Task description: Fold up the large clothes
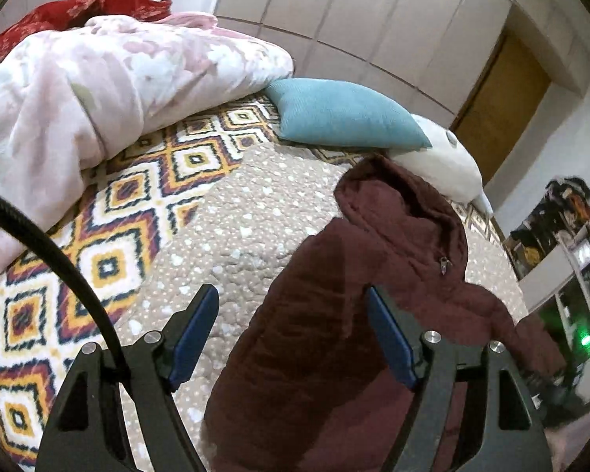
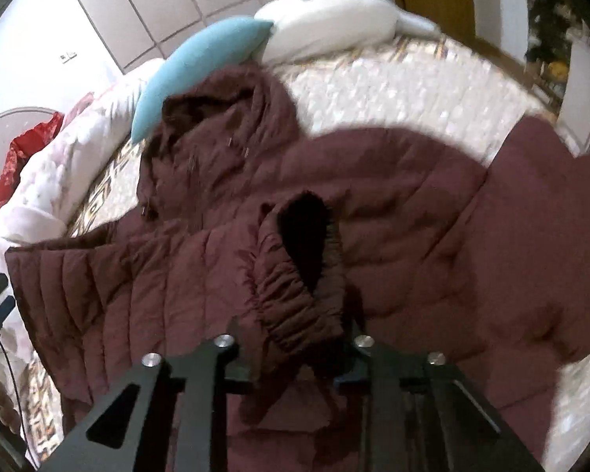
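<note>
The puffy maroon quilted hooded coat [image 2: 373, 212] lies spread on the bed, hood just below the teal cushion [image 2: 200, 63]. The right gripper [image 2: 295, 358] has its jaws clamped on the gathered sleeve cuff [image 2: 303, 275]; the left gripper [image 1: 293, 334] hangs with jaws apart, empty. Sleeve-folding seems underway; next, carry the cuff across the coat's body.

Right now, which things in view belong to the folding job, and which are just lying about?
Job:
- maroon puffer coat
- its sleeve cuff, between the right gripper's jaws
- left gripper, open

Lying about:
- blue cushion
- white pillow
- pink floral duvet
- red cloth
</note>
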A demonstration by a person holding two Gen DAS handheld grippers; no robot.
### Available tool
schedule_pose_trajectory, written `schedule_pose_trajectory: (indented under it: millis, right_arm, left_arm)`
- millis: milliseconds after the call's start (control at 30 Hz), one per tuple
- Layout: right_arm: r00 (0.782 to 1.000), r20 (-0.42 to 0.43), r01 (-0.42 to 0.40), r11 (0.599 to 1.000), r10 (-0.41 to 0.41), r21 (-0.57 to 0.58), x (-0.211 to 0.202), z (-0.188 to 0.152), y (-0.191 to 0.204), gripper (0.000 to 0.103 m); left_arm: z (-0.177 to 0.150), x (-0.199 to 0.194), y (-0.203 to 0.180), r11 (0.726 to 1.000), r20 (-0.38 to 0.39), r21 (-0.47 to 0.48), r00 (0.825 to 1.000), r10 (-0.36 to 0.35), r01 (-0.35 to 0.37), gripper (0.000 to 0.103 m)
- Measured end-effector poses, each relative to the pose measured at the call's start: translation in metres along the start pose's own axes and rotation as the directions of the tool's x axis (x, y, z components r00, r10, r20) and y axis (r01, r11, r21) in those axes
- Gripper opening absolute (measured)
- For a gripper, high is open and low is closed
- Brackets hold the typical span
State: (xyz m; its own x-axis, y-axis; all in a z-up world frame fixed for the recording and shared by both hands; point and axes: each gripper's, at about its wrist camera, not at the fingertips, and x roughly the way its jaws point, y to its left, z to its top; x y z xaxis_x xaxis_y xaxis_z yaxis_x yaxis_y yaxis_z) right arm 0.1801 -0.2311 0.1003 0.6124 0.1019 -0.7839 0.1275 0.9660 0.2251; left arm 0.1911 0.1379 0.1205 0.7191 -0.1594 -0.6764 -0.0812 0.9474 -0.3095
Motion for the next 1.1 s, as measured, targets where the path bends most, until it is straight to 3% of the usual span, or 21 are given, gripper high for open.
schedule_pose_trajectory:
  millis: [167,367,433,600,667,933,1100]
  right_arm:
    - [0.999,0.001,0.051,0.997,-0.051,0.055,-0.003,0.005,-0.025,0.021]
    - [0.996,-0.072,0.06,0.993,-0.053,0.098,0.023,-0.012,-0.044,0.022]
    - [0.996,-0.071,0.061,0.993,-0.054,0.099,0.027,-0.017,-0.046,0.022]
    - [0.997,-0.064,0.058,0.995,-0.052,0.085,0.035,-0.018,-0.047,0.023]
    - [0.997,-0.056,0.056,0.995,-0.052,0.079,0.036,-0.02,-0.047,0.024]
    - [0.998,-0.028,0.06,0.997,-0.058,0.056,0.04,-0.022,-0.044,0.027]
    - [0.995,-0.018,0.095,0.995,-0.095,-0.005,0.032,-0.021,-0.035,0.036]
  left_arm:
    - [-0.009,0.028,-0.017,0.999,-0.034,0.045,0.999,0.019,-0.017,0.081]
    - [-0.017,0.077,-0.005,0.988,-0.119,0.044,0.981,0.154,-0.15,0.085]
    - [-0.022,0.094,0.006,0.986,-0.161,0.024,0.973,0.166,-0.164,0.087]
    - [-0.033,0.12,0.028,0.985,-0.208,-0.027,0.965,0.16,-0.17,0.103]
    - [-0.037,0.126,0.036,0.987,-0.218,-0.051,0.966,0.141,-0.155,0.103]
    - [-0.037,0.118,0.029,0.987,-0.182,-0.035,0.972,0.149,-0.158,0.103]
    - [-0.03,0.075,0.017,0.984,-0.109,-0.009,0.978,0.175,-0.177,0.103]
